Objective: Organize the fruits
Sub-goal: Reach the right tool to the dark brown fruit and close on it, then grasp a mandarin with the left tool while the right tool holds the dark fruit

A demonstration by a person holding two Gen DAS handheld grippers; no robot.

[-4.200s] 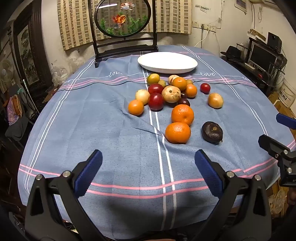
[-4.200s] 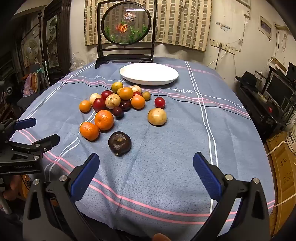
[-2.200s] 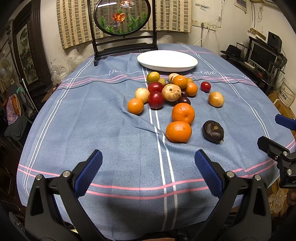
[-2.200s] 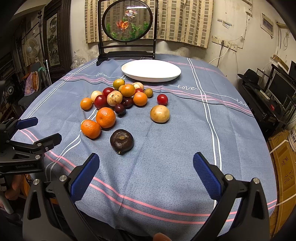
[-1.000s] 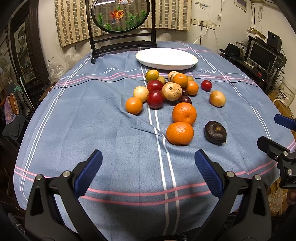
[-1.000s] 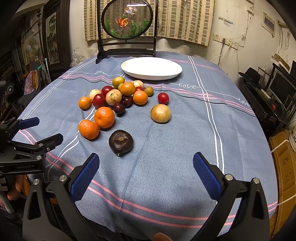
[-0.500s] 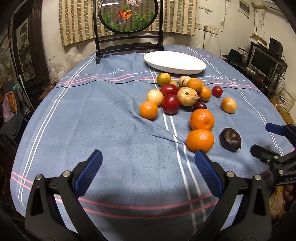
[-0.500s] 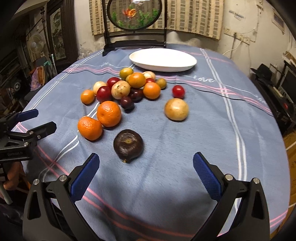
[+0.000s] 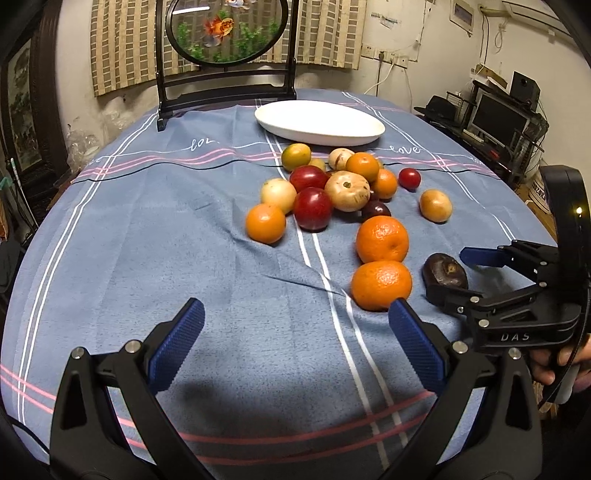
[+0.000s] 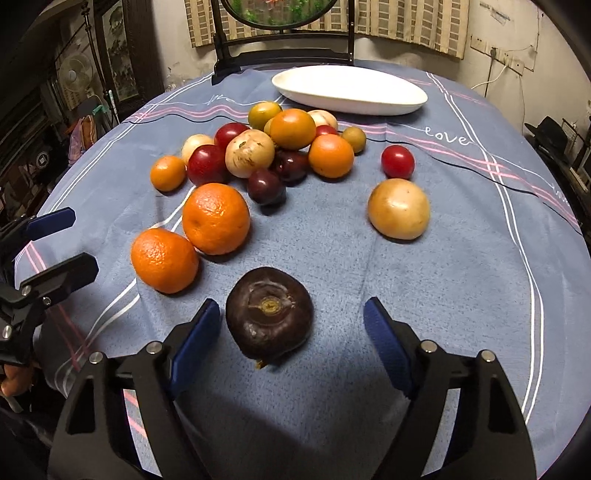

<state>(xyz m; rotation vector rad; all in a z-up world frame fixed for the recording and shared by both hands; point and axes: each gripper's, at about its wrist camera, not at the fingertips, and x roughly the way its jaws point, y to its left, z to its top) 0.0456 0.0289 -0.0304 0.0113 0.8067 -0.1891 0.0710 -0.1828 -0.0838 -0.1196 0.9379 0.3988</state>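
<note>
A round desk [image 9: 147, 229] under a blue cloth with pink and white stripes fills most of both views. At its far edge, top centre of the left wrist view, stands a dark wooden stand holding a round goldfish panel [image 9: 225, 29]. Just in front of that, upper centre, lies an empty white oval plate [image 10: 349, 90].

The left claw [image 9: 295, 341] takes up the bottom of its own view, jaws spread wide over bare cloth, nothing between them. The right claw [image 10: 291, 336] sits at the bottom of the right wrist view; its jaws are closing, still apart, with a dark purple wrinkled fruit [image 10: 269, 315] lying on the cloth between them. The left pad stands just beside the fruit; whether it touches cannot be told, and the right pad is clearly off it. In the left wrist view a hand [image 9: 554, 363] grips that claw's handle at the lower right edge.

Left of the dark fruit in the right wrist view lie two large oranges [image 10: 216, 218], touching each other. A yellow-brown round fruit [image 10: 399, 208] sits alone at centre right, and a small red fruit [image 10: 398, 161] above it. The remaining fruits form a heap [image 10: 273, 147] in the upper middle, just below the plate: red, pale, orange, greenish and dark plum-coloured ones.
</note>
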